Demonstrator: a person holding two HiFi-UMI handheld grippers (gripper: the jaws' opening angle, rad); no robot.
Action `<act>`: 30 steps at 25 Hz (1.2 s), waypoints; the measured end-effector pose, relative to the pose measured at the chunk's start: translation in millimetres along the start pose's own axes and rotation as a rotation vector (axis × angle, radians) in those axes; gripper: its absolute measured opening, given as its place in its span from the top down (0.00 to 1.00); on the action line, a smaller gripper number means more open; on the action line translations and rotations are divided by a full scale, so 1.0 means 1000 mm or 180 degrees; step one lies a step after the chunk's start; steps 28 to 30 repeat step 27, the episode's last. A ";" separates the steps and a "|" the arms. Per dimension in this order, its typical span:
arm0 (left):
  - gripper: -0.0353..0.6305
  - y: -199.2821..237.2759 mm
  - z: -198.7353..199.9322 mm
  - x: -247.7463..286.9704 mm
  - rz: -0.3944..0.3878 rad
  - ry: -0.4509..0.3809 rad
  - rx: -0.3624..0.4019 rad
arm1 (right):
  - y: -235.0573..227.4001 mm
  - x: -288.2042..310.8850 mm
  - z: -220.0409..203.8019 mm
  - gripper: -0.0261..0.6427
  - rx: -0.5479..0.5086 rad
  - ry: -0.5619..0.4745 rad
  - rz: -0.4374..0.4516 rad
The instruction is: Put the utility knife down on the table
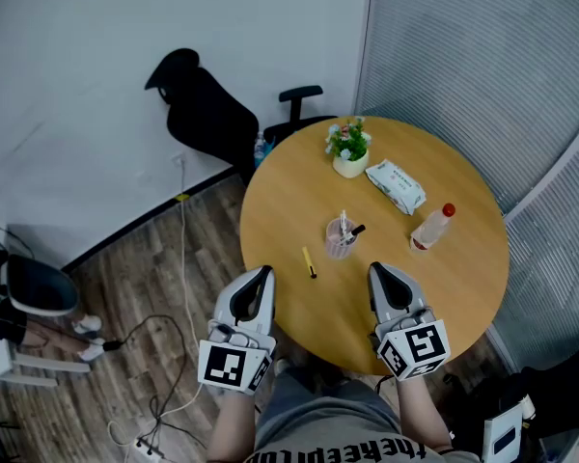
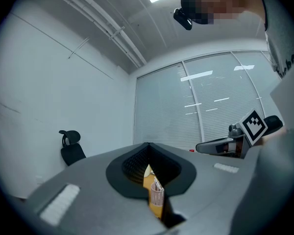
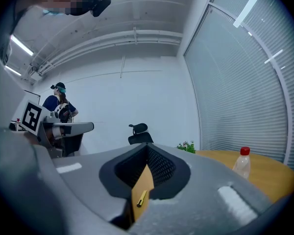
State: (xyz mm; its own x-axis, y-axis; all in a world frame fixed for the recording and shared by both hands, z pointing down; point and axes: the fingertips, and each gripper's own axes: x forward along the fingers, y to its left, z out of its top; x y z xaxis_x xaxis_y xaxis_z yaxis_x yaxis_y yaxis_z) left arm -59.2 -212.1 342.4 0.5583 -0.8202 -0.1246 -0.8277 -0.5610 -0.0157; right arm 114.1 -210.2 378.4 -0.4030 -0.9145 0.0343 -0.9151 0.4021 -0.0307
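In the left gripper view the closed jaws of the left gripper point(image 2: 148, 147) leave only a slit. Through it the table point(image 2: 158, 210) shows as a sliver and the cup point(image 2: 157, 193) only in part. The right gripper point(image 3: 147, 148), jaws also together, shows just a strip of wood with the knife point(image 3: 141, 199) on it. Its body hides the base of the bottle point(image 3: 242, 164) and the pot of the plant point(image 3: 186, 146). In the head view, what stands in the cup is too small to name (thin sticks, one dark-tipped). The table hides the seat of the black chair point(image 1: 212, 114), and the left edge cuts off a second chair point(image 1: 34, 287).
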 end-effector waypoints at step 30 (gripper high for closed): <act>0.93 -0.014 0.005 -0.009 0.0046 -0.0022 0.0048 | 0.003 -0.016 0.020 0.96 0.0000 -0.0244 0.0065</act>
